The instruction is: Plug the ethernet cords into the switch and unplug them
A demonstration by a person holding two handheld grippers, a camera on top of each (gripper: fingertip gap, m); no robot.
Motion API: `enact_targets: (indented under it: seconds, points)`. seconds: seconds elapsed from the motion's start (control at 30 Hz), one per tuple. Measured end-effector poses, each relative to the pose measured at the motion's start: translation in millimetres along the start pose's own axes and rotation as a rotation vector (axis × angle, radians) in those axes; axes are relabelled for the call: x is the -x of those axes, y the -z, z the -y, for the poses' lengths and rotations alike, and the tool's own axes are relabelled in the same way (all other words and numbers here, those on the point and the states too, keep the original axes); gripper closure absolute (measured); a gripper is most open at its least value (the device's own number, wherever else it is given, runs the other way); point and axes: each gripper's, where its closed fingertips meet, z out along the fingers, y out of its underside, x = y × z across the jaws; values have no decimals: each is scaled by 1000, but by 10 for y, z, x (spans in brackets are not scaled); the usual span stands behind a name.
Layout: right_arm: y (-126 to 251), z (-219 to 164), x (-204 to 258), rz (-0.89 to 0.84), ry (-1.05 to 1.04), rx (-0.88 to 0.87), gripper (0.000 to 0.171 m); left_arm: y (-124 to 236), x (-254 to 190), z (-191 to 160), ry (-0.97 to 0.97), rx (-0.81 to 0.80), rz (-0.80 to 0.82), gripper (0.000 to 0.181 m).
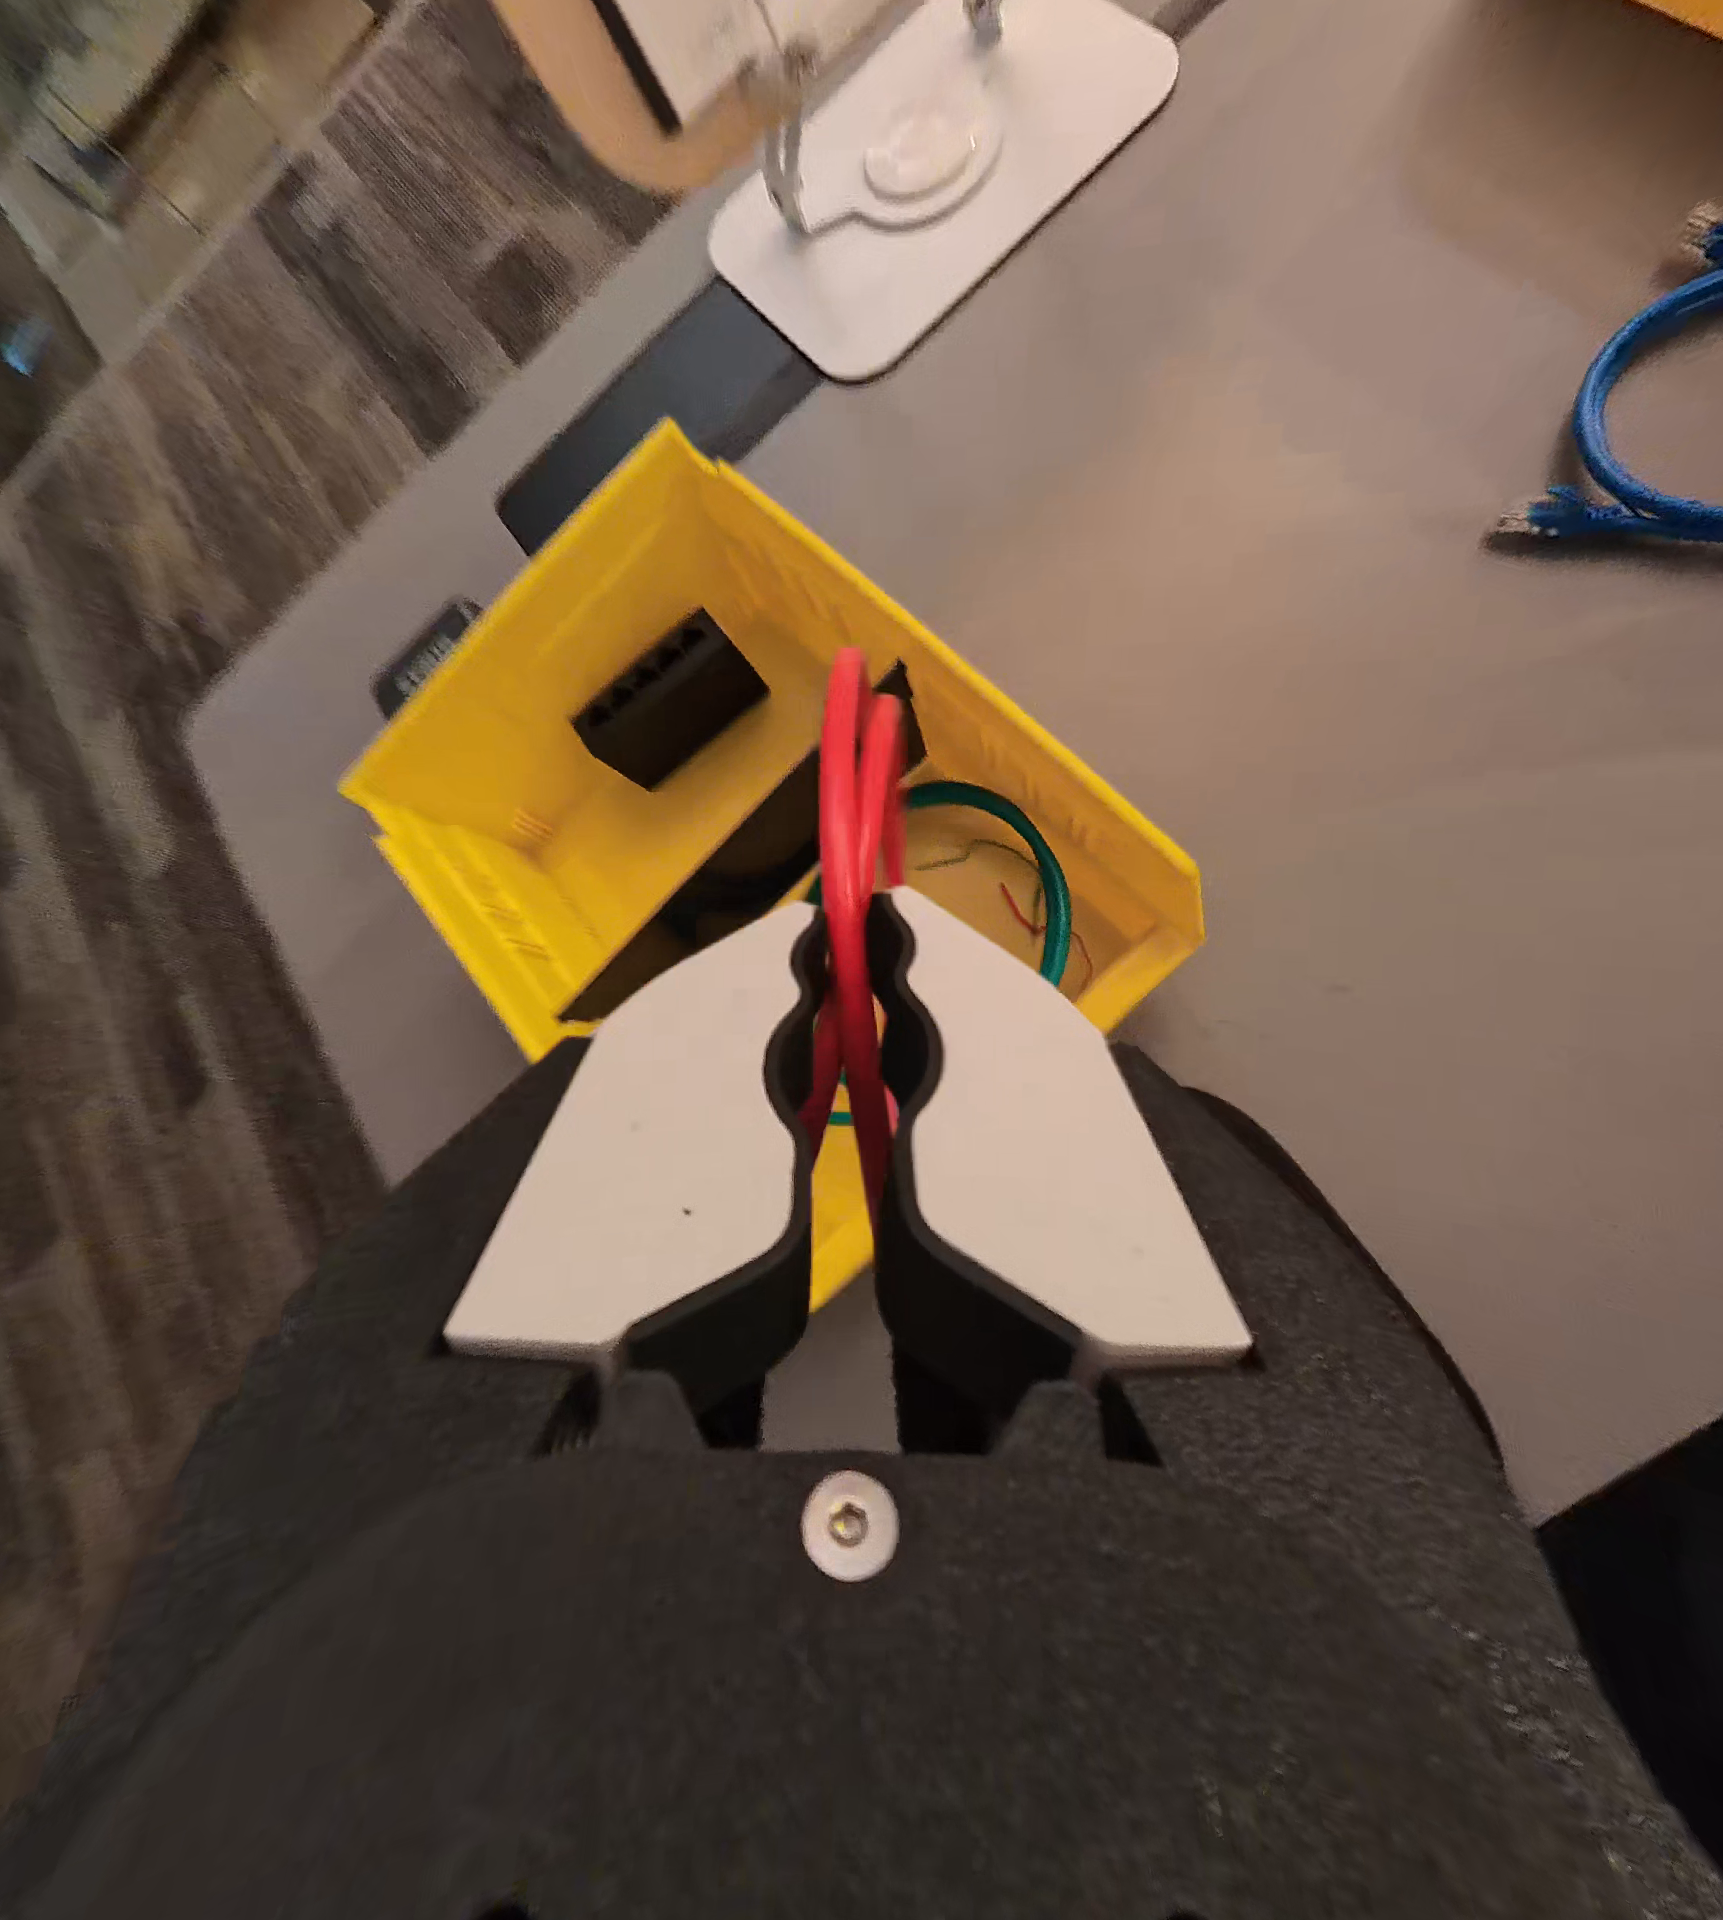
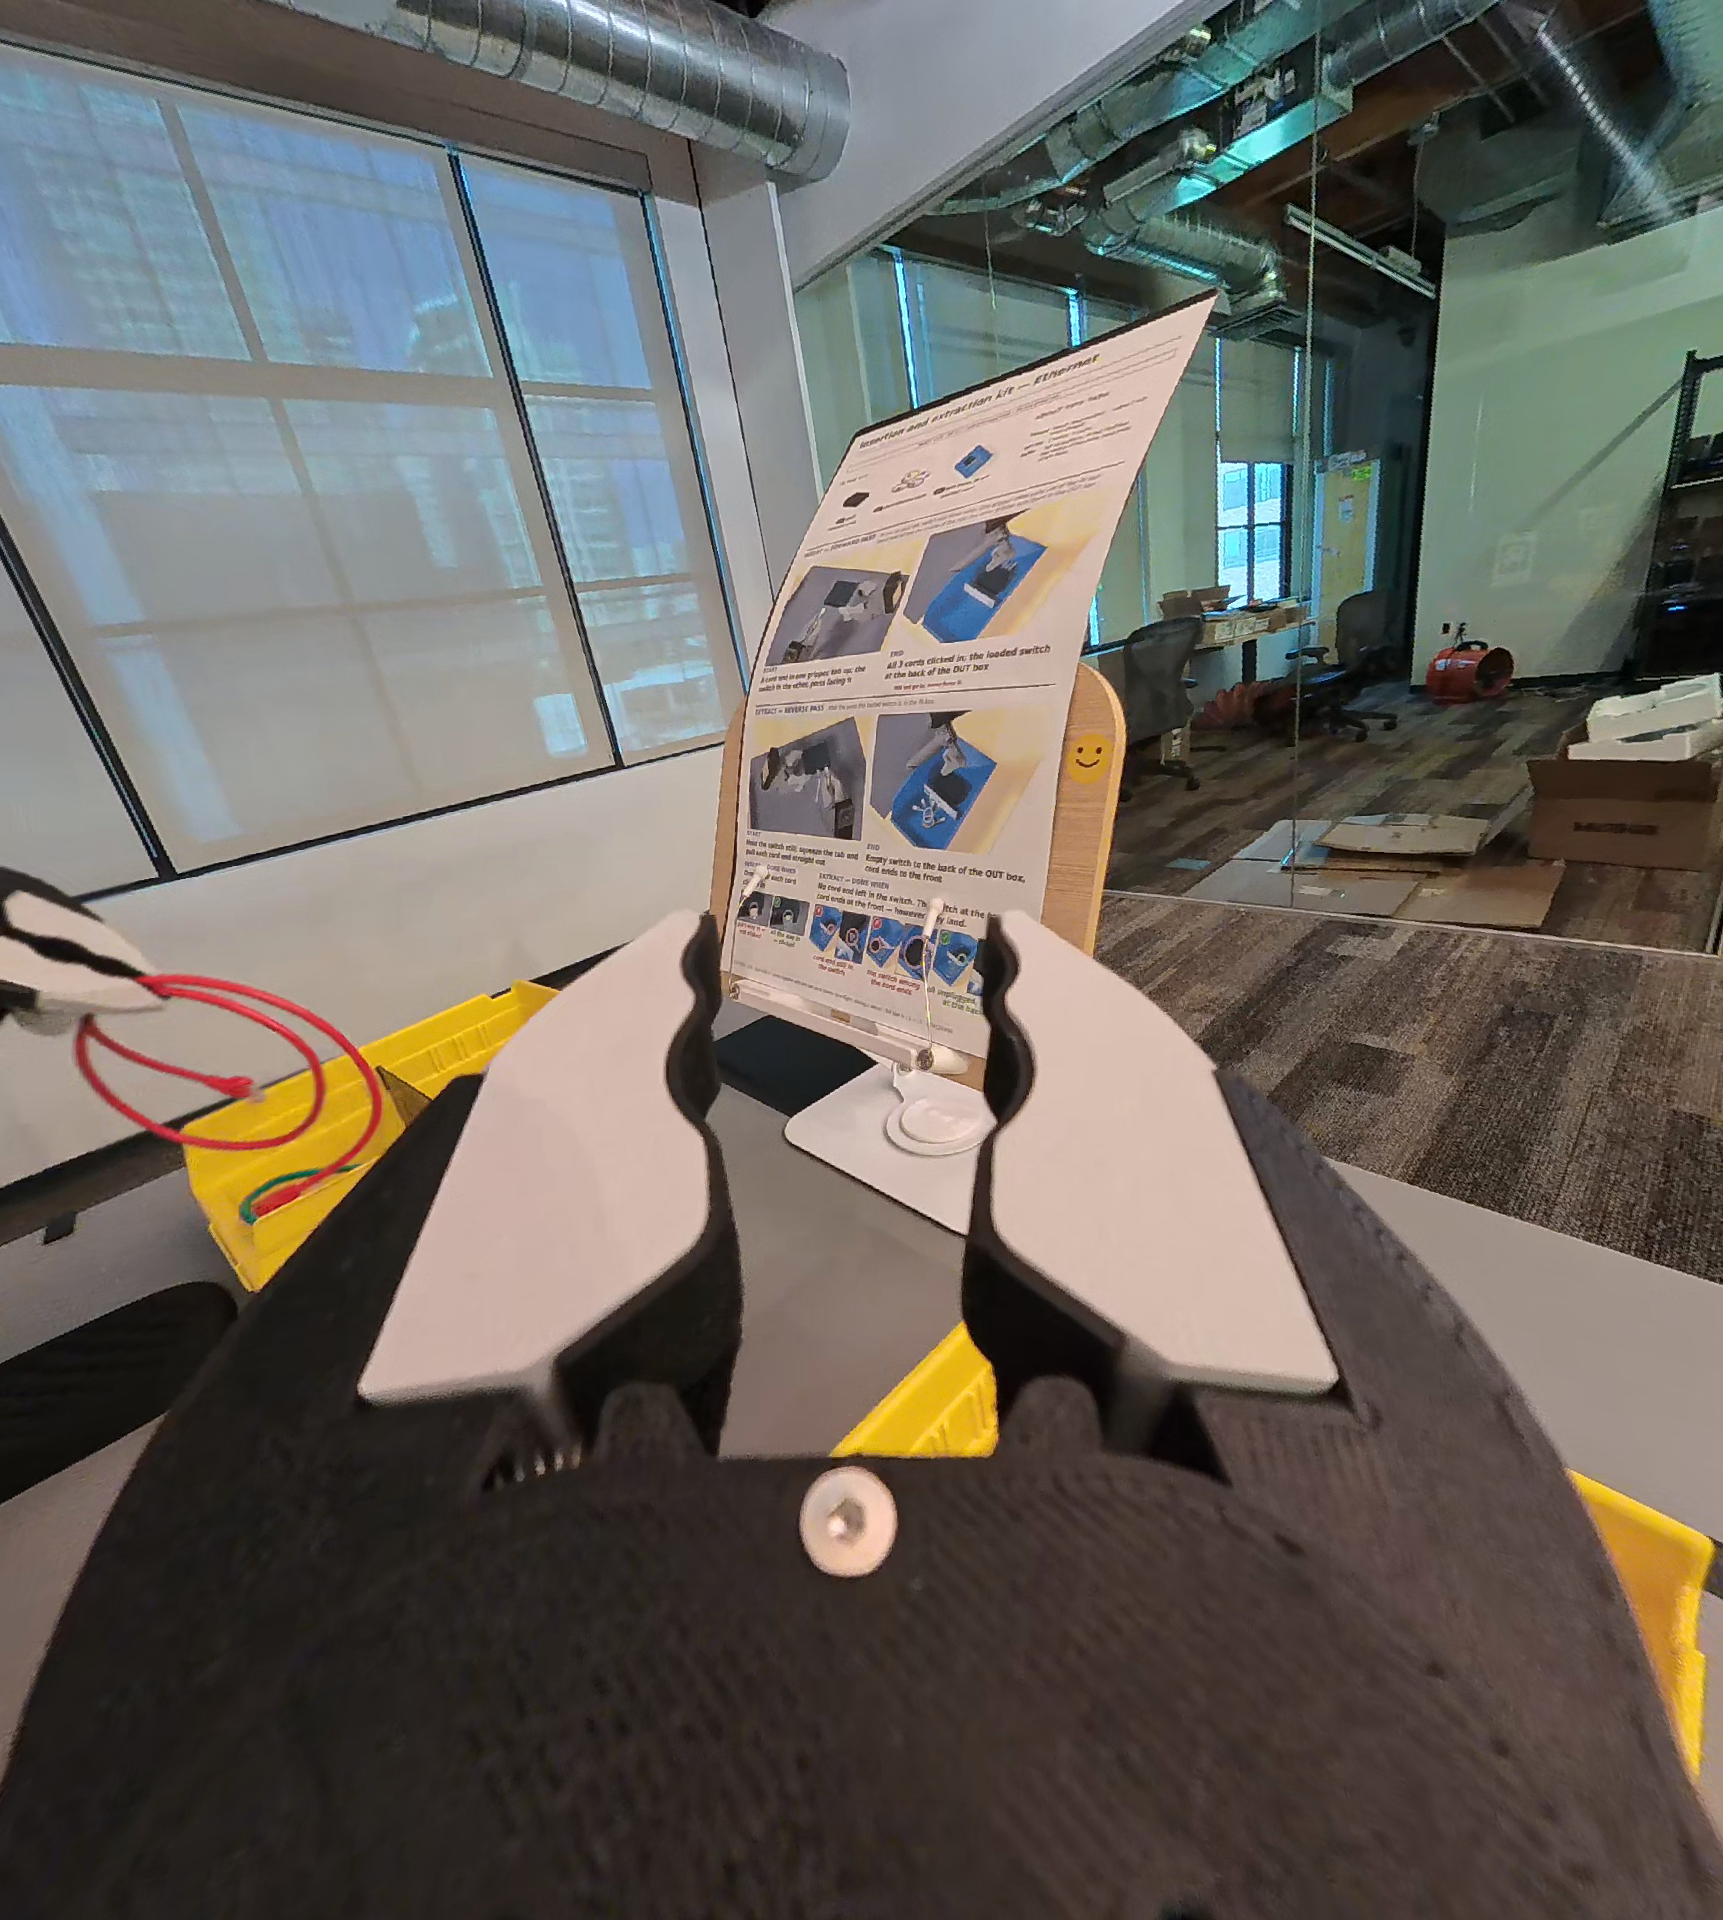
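My left gripper [image 1: 852, 914] is shut on a coiled red ethernet cord [image 1: 862, 790] and holds it above a yellow bin [image 1: 950, 665]. A black switch [image 1: 670, 712] with a row of empty ports lies in the bin, beside a green cord [image 1: 1049, 883]. A blue cord [image 1: 1646, 416] lies loose on the grey table at the right. My right gripper [image 2: 852, 961] is open and empty, raised above the table. In the right wrist view the left gripper [image 2: 124, 987] shows at the far left with the red cord [image 2: 223, 1060] looped under it, over the yellow bin [image 2: 441, 1039].
An instruction sheet on a wooden stand [image 2: 950, 665] with a white base [image 1: 940, 187] stands at the back of the table [image 1: 1356, 779]. A second yellow bin [image 2: 1657, 1621] sits under my right gripper. The table edge and carpet floor [image 1: 109, 727] lie to the left. There is about 55 cm between the tips of the two grippers.
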Motion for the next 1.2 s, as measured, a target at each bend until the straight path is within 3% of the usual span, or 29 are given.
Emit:
enact_targets:
  seconds: [0.1,0.27,0.4,0.53,0.73,0.87,1.2]
  points:
    - [12,13,-2,-5,3,-4,122,231,-62,410,-102,-32,98,175]
    - [4,11,19,-6,14,2,122,373,-400,1159,-207,-127,128,175]
    - [-7,5,32,-4,18,7,122,232,-760,1622,-298,-179,114,175]
    - [-9,9,45,5,16,4,122,-132,-1151,1907,-358,-217,90,175]
    - [22,33,39,7,13,-7,122,-996,-1563,1962,-388,-190,81,176]
    - [26,31,29,10,1,-9,122,-1518,-1994,1732,-464,-112,98,176]
    - [-49,-27,69,17,16,21,122,-1804,-3174,1144,-304,-60,-218,175]
